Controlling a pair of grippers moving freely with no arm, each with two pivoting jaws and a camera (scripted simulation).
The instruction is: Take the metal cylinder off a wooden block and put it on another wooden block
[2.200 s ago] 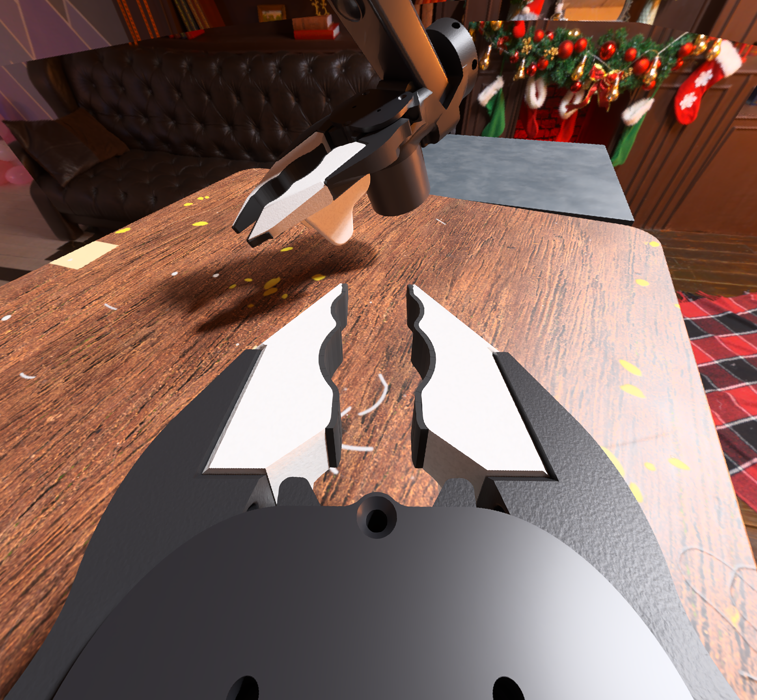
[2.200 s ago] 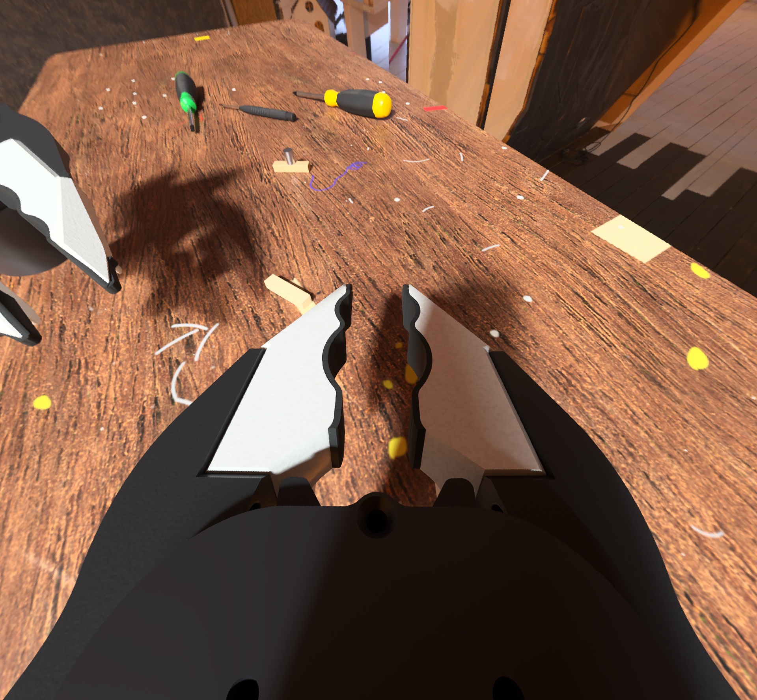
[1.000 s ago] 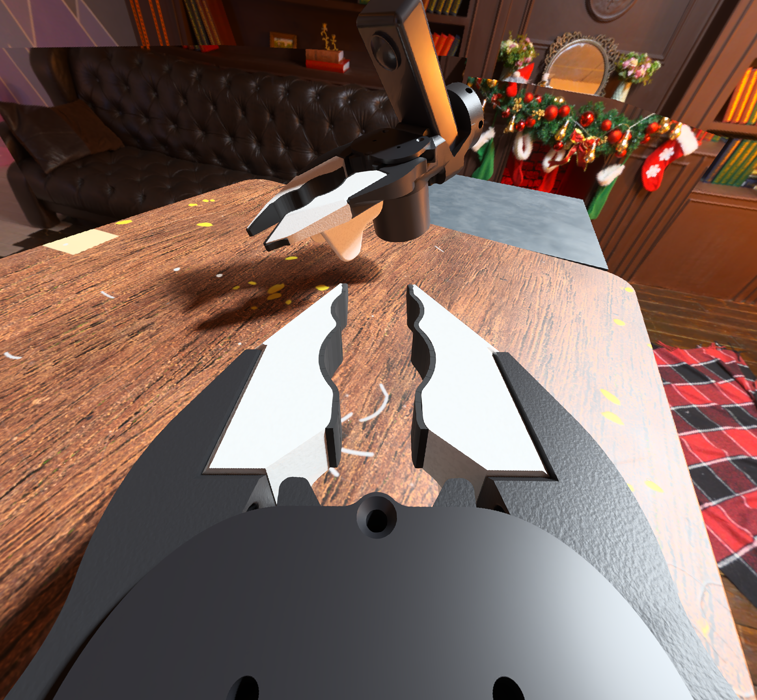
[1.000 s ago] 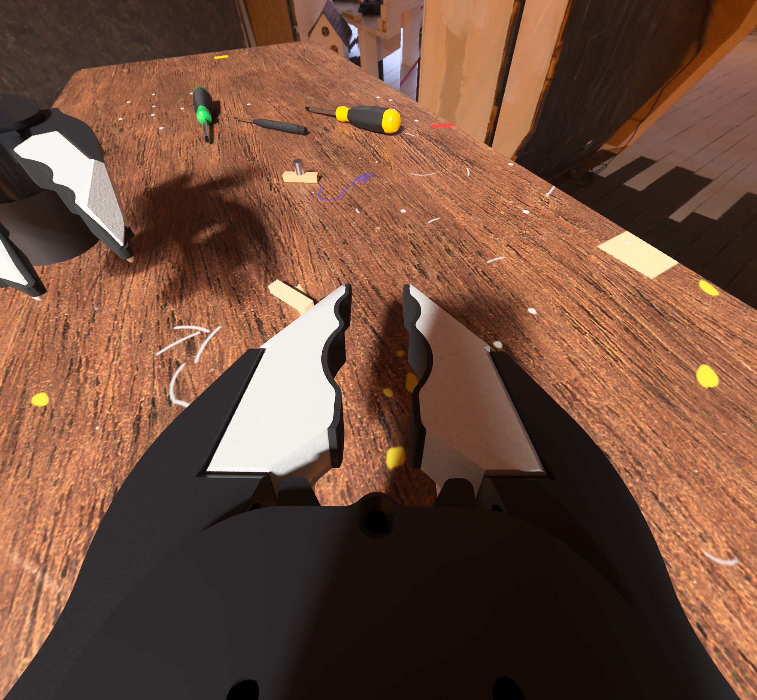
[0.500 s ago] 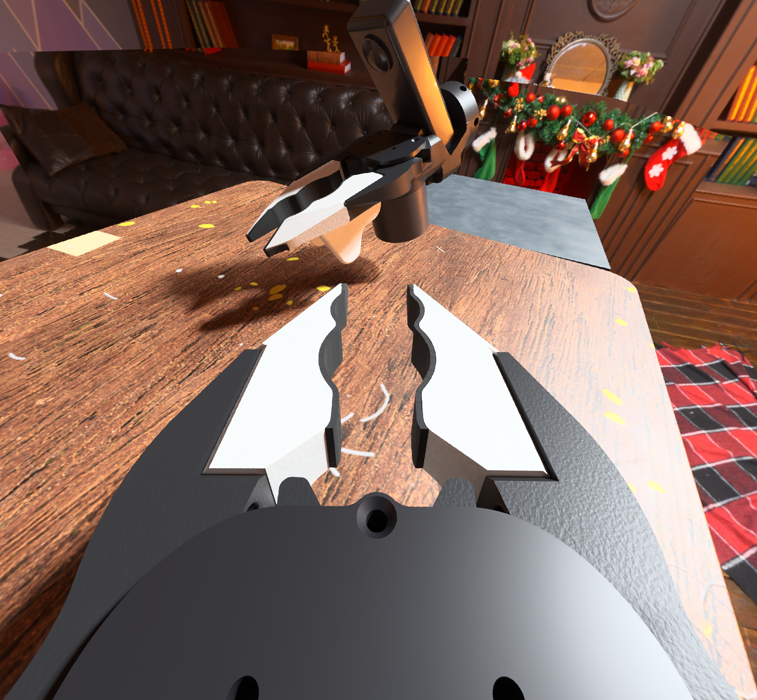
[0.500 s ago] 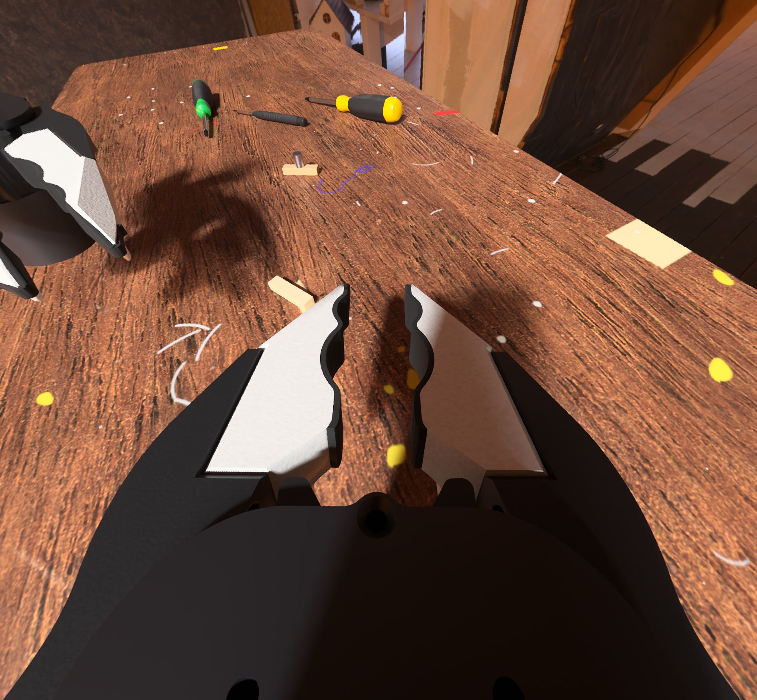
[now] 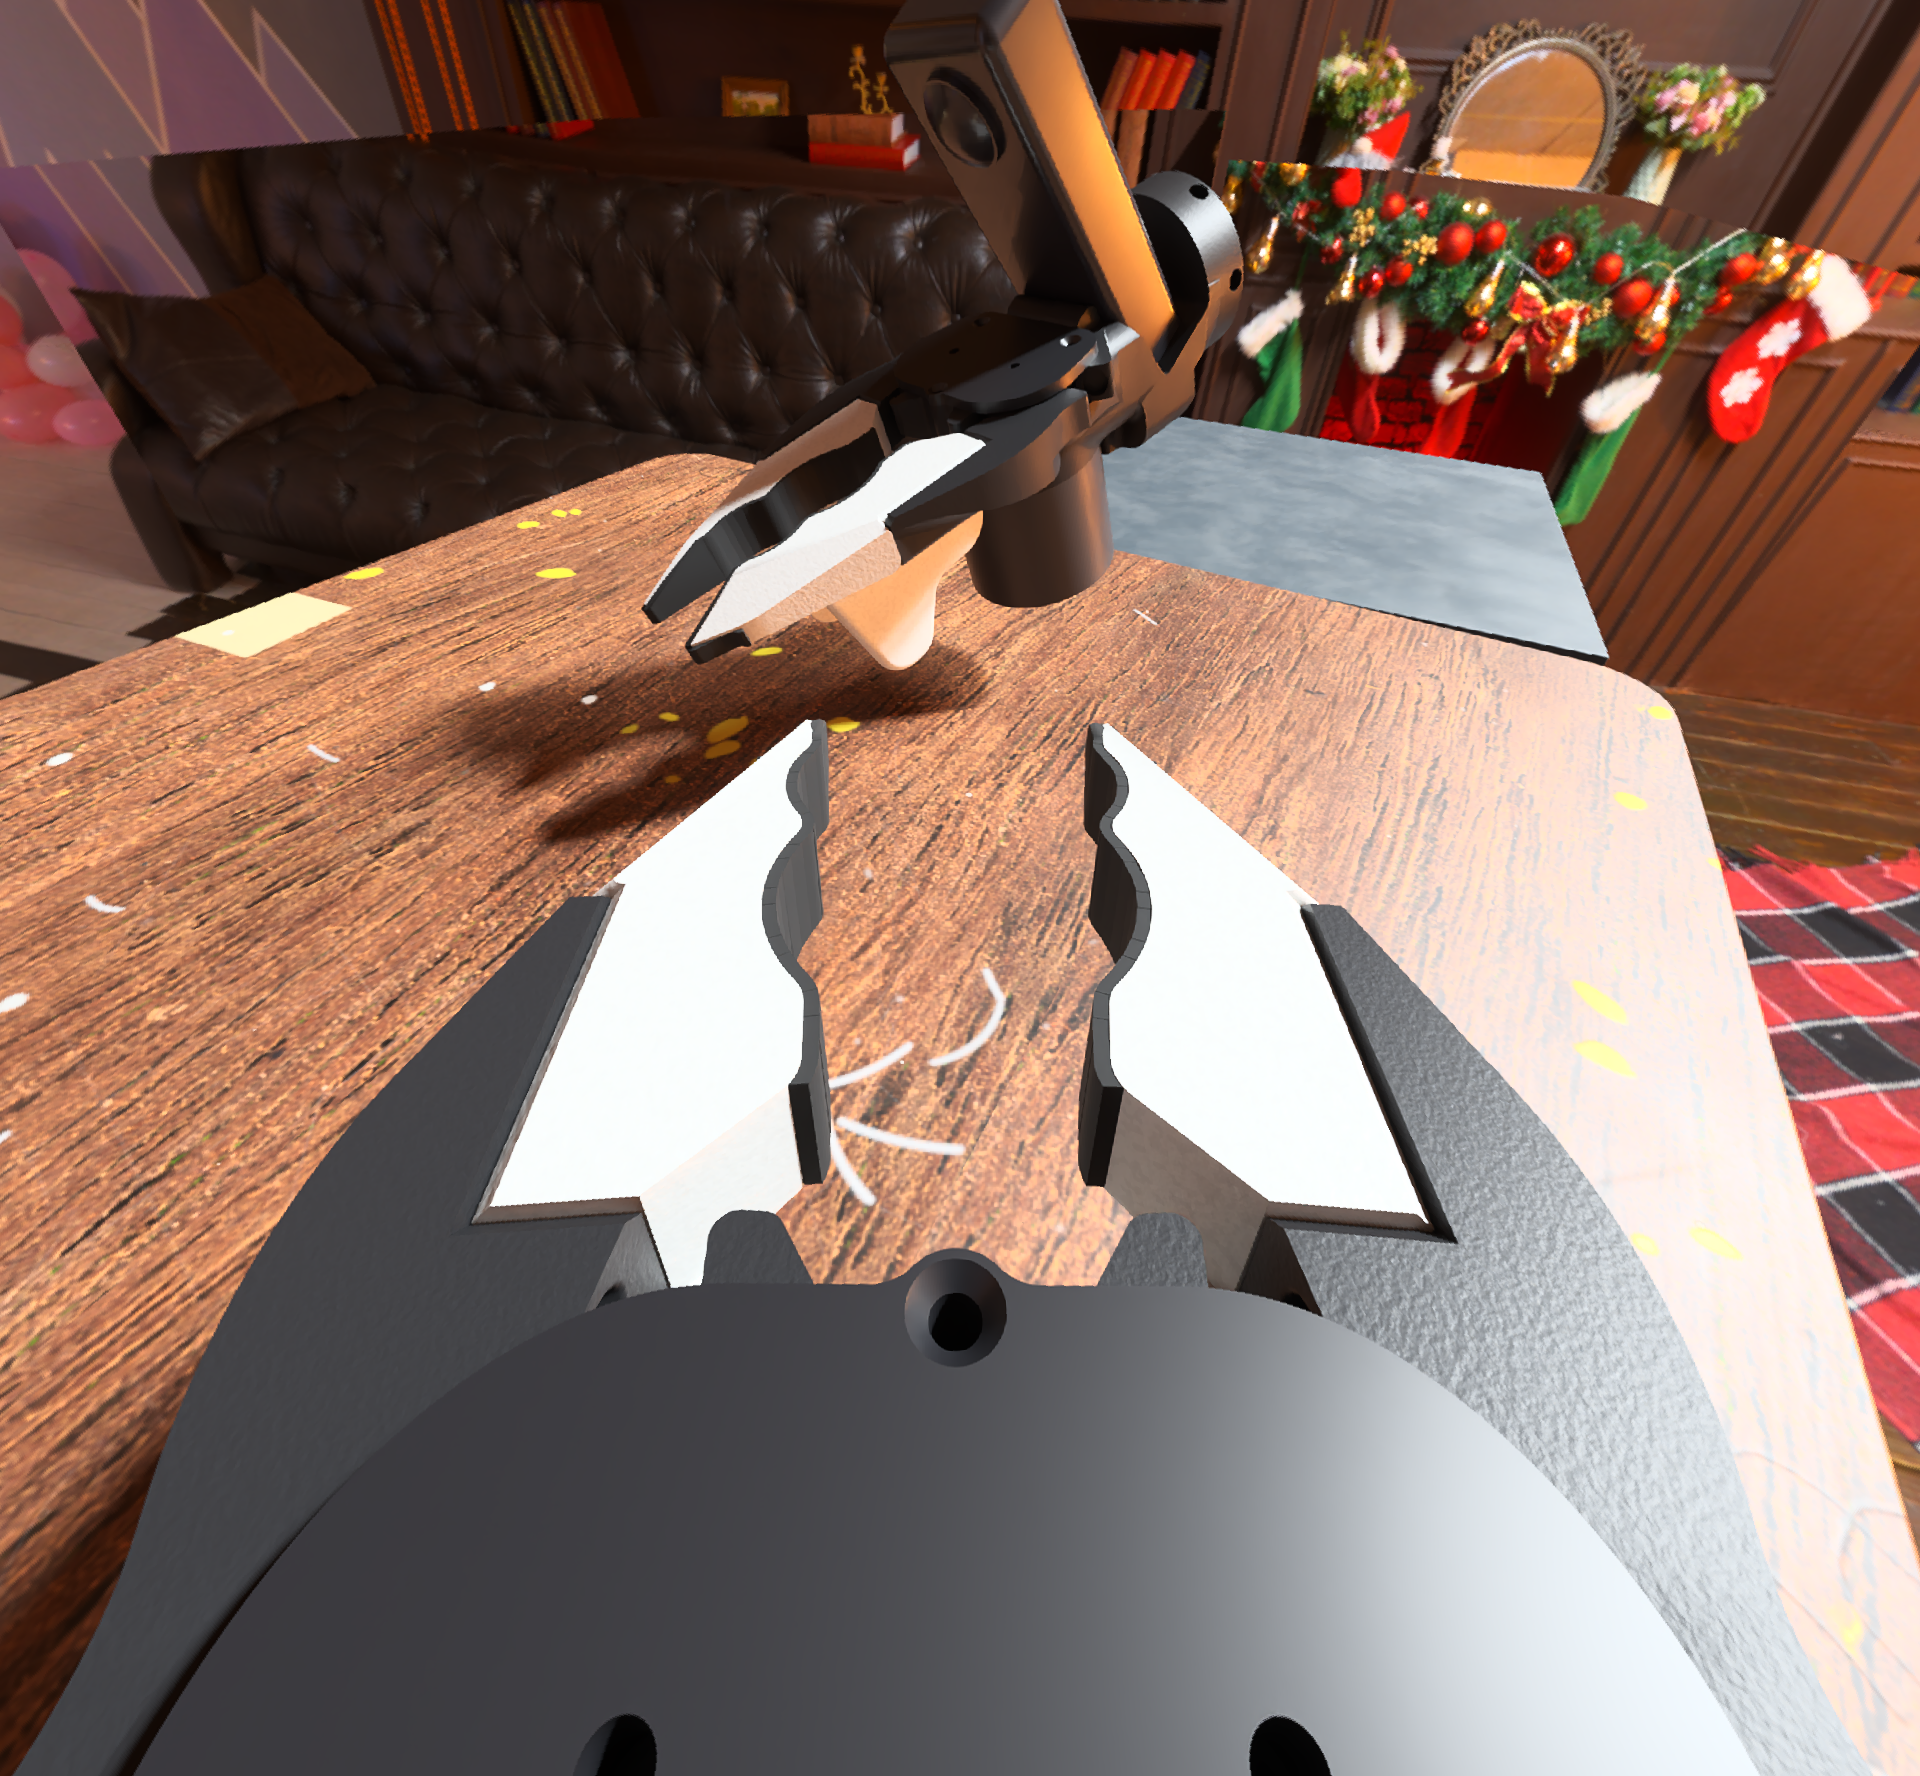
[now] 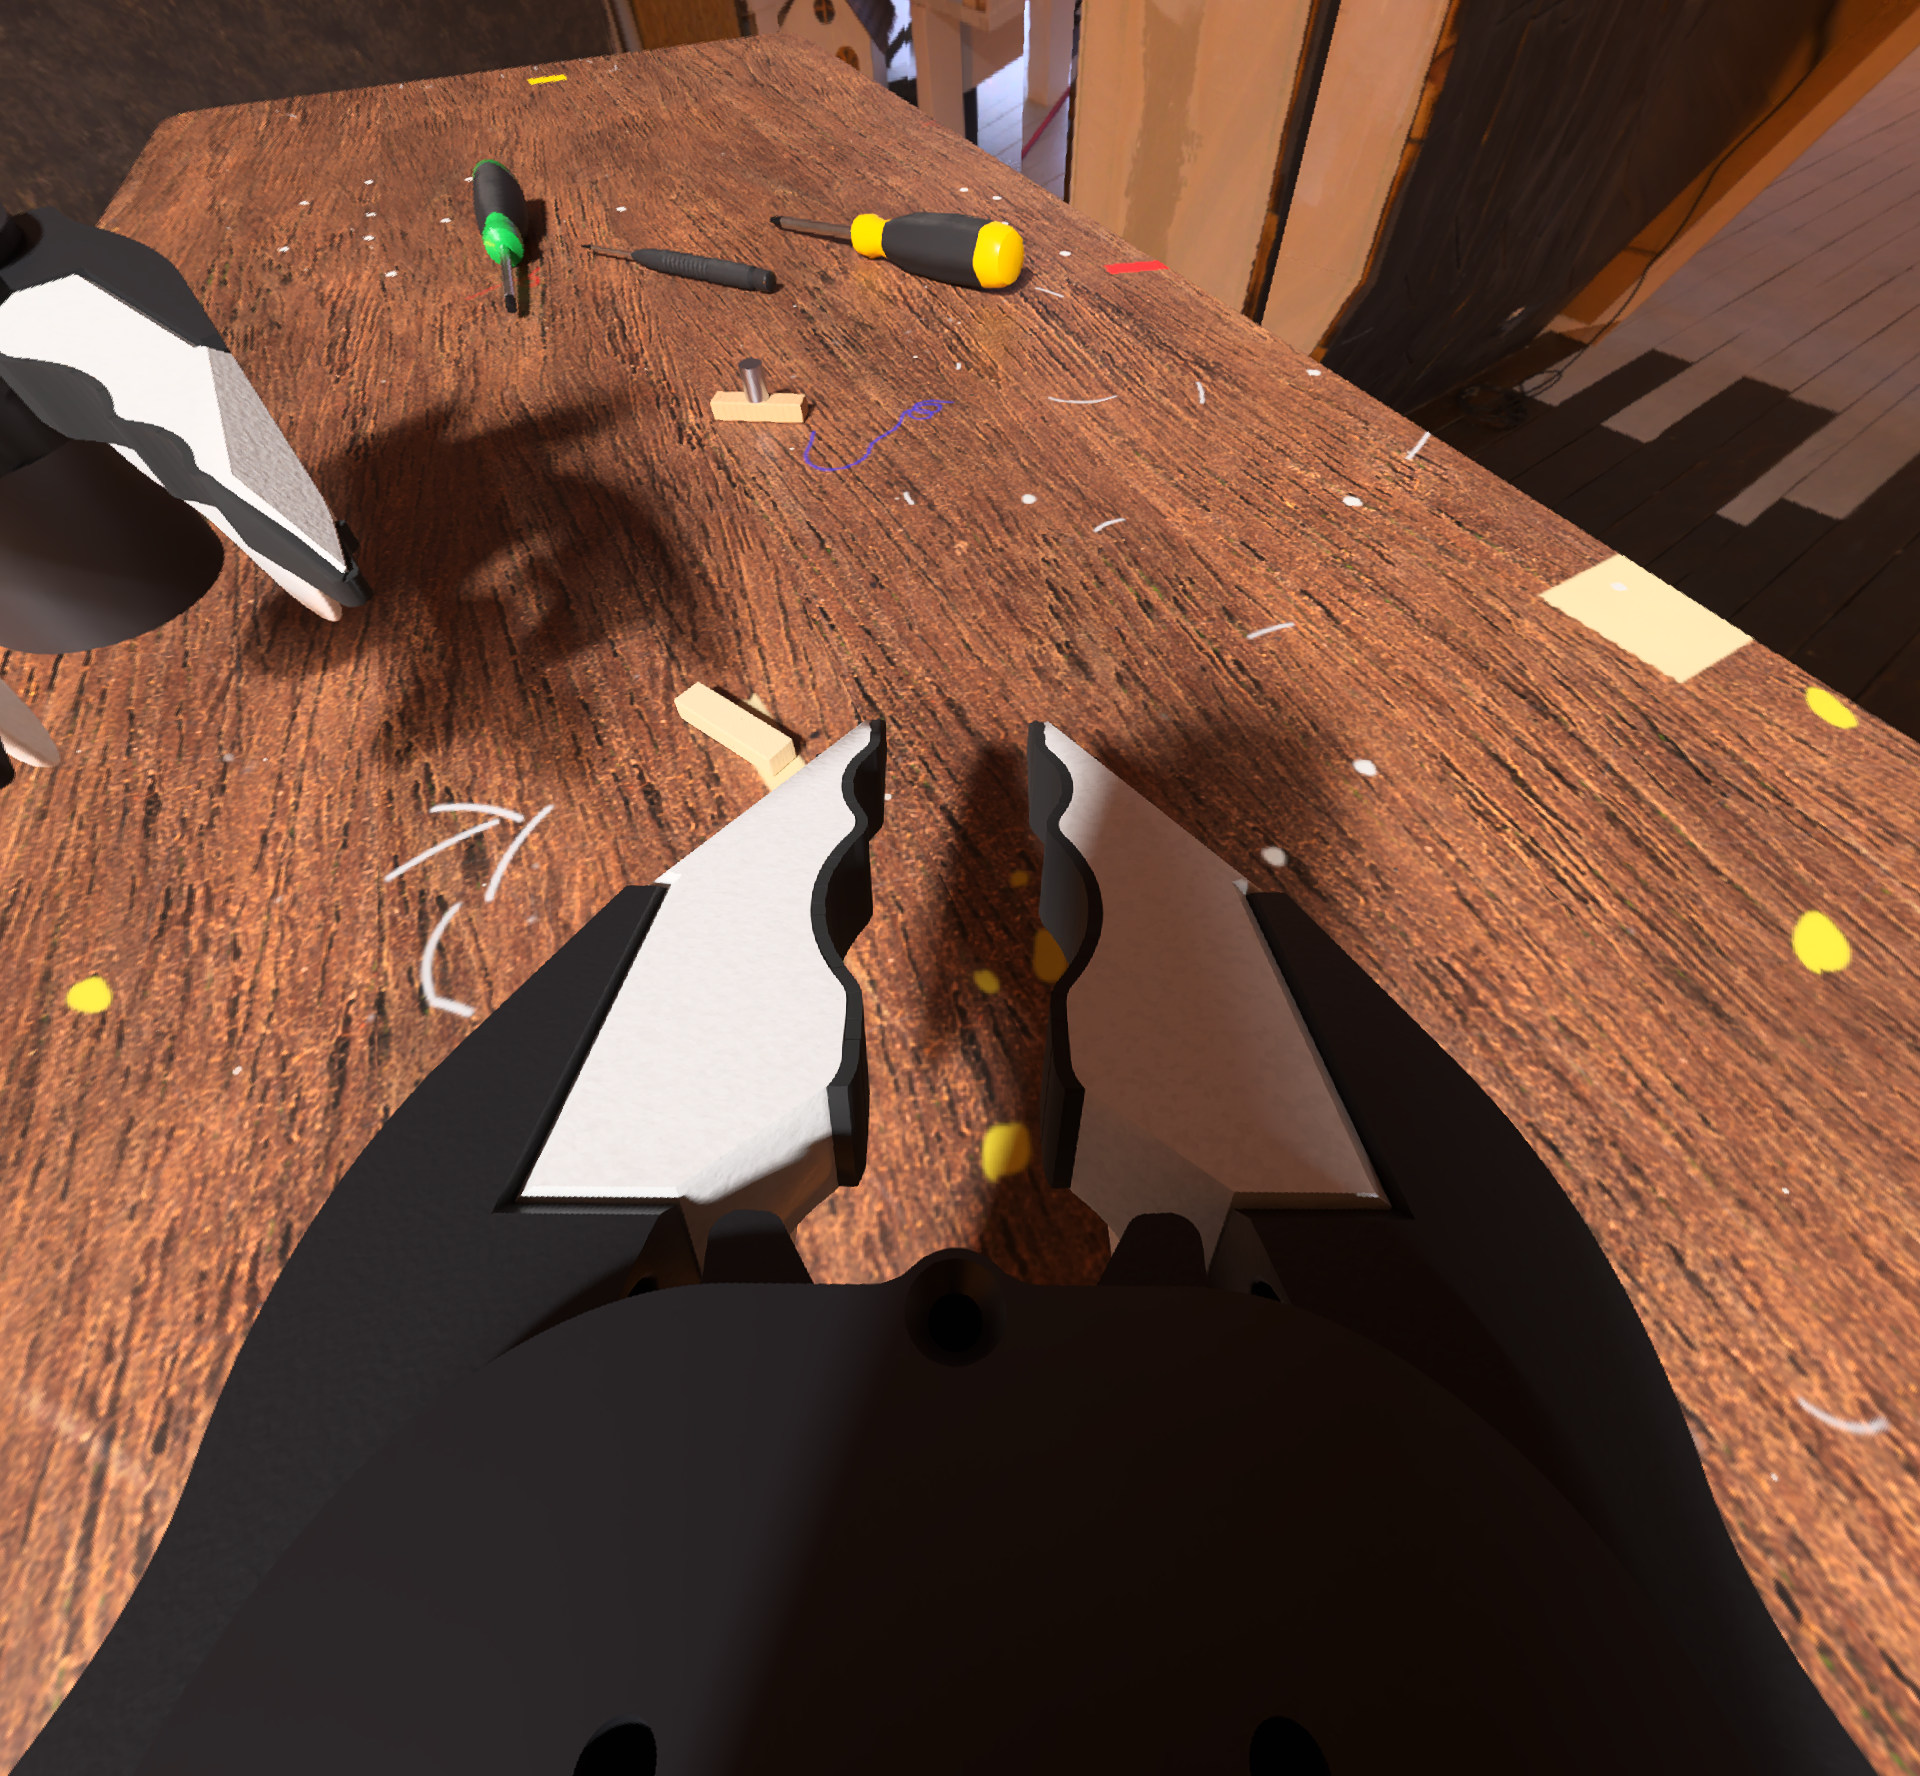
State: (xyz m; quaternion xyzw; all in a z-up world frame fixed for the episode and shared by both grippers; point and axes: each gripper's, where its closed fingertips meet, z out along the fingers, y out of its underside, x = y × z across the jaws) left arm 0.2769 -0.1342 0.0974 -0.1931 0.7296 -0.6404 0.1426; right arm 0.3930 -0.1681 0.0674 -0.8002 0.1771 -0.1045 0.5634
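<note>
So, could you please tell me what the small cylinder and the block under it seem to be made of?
The cylinder looks like metal: grey, with a dull sheen along its side. The block beneath looks like pale unfinished wood, matte and light tan, though it is too small to show grain.

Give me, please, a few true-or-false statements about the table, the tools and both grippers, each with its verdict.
1. The metal cylinder stands upright on a wooden block. True.
2. The left gripper is clamped on the cylinder. False: its fingers stand apart with only bare table between them.
3. A second wooden block lies just ahead of the right gripper, beside its left fingertip. True.
4. Only one screwdriver lies on the table. False: there are a green-handled screwdriver, a thin black screwdriver and a yellow-and-black screwdriver.
5. The right gripper holds a block. False: it is open and empty.
</note>
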